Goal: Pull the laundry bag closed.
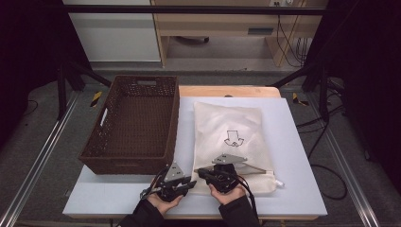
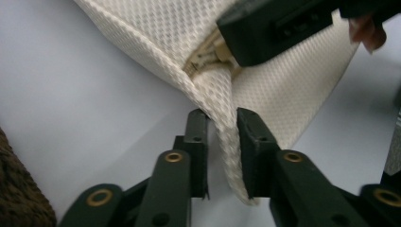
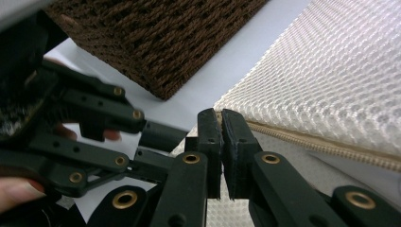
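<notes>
One white table top (image 1: 293, 189) carries everything here, and on it sit one brown woven basket (image 1: 135, 123) and one cream mesh laundry bag (image 1: 231, 137) with a small black printed mark on its face. The basket stands ahead of the left gripper (image 1: 182, 185) and a little to its outer side; in the right gripper view its woven corner (image 3: 156, 42) rises just beyond the jaws. The bag lies flat beside the basket, stretching away ahead of the right gripper (image 1: 208, 172), with its near corner at both grippers.

Two grippers work at that corner, one in each of the person's two hands, and they sit just beside each other. The left gripper (image 2: 222, 137) has a fold of the bag's corner (image 2: 224, 109) running between its two jaws; the jaws stand a little apart with the fabric pinched in the gap. The right gripper (image 3: 221, 123) has its jaws pressed nearly together at the end of the one zipper (image 3: 326, 144), on the bag's edge, though what exactly sits between them is too small to make out. In the left gripper view the right gripper's black tip (image 2: 265, 28) lies on the zipper end (image 2: 208, 61).
</notes>
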Motion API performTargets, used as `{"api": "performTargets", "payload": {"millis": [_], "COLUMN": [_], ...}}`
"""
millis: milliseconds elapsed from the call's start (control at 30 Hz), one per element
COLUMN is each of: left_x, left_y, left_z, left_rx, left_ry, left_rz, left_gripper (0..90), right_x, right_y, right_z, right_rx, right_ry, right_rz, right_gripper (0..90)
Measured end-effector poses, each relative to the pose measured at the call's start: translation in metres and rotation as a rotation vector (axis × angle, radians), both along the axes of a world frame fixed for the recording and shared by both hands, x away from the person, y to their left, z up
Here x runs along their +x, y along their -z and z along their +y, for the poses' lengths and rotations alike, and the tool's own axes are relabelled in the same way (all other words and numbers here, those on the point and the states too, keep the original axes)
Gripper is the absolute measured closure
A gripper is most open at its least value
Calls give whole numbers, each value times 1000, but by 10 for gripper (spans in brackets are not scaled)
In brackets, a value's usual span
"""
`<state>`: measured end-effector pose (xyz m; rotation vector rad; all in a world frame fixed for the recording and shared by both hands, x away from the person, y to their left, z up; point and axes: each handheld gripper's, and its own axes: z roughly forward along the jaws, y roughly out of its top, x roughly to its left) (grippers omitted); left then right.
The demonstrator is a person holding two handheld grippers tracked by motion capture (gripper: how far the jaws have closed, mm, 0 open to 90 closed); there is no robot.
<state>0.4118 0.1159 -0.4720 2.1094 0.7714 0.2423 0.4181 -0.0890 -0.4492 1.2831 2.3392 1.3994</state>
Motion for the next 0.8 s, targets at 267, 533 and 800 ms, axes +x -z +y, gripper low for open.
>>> {"api": "performTargets", "payload": {"millis": [267, 533, 800], "left_x": [13, 5, 13], "left_y": [2, 0, -6], "left_z": [3, -4, -2], "left_rx": [-49, 14, -52], "left_ry": [-25, -23, -24], "left_rz": [63, -12, 14], "left_gripper": [818, 845, 751], "right_x": [-3, 1, -3], "right_y": [-1, 3, -2], "right_z": [0, 2, 3], "right_rx": [-2, -3, -7], "right_ry": [-5, -2, -2], "right_rz": [-39, -33, -58], "right_gripper": [871, 867, 873]}}
